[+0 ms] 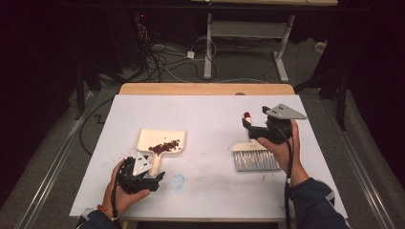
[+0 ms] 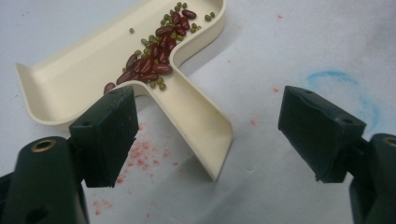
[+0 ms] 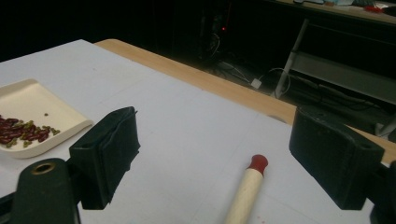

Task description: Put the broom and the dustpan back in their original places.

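1. Left gripper (image 1: 154, 180) — one. Sits at about 7 o'clock on the table (image 1: 210, 119), held in the person's left hand (image 1: 119, 195). In the left gripper view its jaws stand wide apart and grip nothing; the dustpan handle lies between them, nearer the left jaw, and whether it touches that jaw cannot be told.

2. Dustpan (image 2: 84, 70) — one, cream plastic, flat on the table at about 9 o'clock from the table's centre. Judged light, rigid and smooth, so somewhat slippery under the pads. Best hold: across the narrow handle (image 2: 201, 126), which runs back toward the left gripper. Keep it level when lifted, or the load will likely roll out over the open lip.

3. Beans (image 2: 156, 58) — one loose heap in the pan, near where the handle joins. Dark red kidney-shaped beans and small green round ones, too many and too bunched to count; a few green strays sit apart from the heap. Judged hard, light, free-rolling; to be moved with the pan, not pinched singly.

4. Brush (image 1: 256, 160) — one, at about 3 o'clock from the table's centre, lying flat with pale bristles toward the person. Judged light; bristles soft, handle stiff. Best hold: the wooden handle (image 3: 245, 193), round with a red tip (image 3: 258, 163), which points to 12 o'clock.

5. Right gripper (image 1: 253, 131) — one, held in the person's right hand (image 1: 284, 150), over the brush handle. In the right gripper view its jaws are spread wide, empty, with the handle lying between and below them.
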Action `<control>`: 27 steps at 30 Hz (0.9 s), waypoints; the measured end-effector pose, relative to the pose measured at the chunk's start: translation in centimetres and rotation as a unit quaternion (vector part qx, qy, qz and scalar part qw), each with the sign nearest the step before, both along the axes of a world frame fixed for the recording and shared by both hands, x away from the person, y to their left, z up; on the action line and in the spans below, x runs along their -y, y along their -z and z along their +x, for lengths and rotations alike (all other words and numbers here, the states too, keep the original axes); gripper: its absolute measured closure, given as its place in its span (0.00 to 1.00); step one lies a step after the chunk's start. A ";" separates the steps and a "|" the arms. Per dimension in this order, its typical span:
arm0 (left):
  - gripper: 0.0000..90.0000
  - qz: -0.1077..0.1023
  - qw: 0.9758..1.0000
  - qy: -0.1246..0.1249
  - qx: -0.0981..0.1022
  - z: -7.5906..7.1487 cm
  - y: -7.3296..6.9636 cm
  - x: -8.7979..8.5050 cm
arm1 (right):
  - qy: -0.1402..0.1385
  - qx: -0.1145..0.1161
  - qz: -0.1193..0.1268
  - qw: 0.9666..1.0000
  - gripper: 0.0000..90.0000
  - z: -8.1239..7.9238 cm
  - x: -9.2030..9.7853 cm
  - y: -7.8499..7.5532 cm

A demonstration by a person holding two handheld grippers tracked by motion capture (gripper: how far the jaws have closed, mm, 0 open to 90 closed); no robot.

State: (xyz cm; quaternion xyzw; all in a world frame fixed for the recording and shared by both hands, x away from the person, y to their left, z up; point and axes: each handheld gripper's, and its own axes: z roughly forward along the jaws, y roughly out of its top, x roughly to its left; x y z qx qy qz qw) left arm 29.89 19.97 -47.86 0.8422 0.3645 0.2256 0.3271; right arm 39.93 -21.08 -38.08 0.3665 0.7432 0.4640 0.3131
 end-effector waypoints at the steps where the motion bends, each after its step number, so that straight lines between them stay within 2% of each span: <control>1: 0.22 -0.001 1.000 0.000 0.000 0.0 0.0 0.0 | -0.002 0.001 -0.002 1.000 0.18 -0.2 0.1 -0.1; 9: 0.22 -0.002 1.000 0.002 0.001 0.0 0.0 0.1 | -0.008 0.009 -0.010 1.000 0.18 -1.4 0.5 -0.6; 13: 0.22 0.001 1.000 0.001 0.001 0.0 0.0 0.1 | -0.015 0.005 -0.013 1.000 0.18 -1.9 0.6 -0.7; 17: 0.22 0.001 1.000 0.002 0.002 0.0 0.0 0.1 | -0.021 0.015 -0.024 0.999 0.18 -2.5 0.7 -0.9; 27: 0.22 0.003 1.000 0.004 0.007 0.0 0.0 0.2 | -0.035 0.021 -0.034 0.999 0.19 -4.0 1.1 -0.9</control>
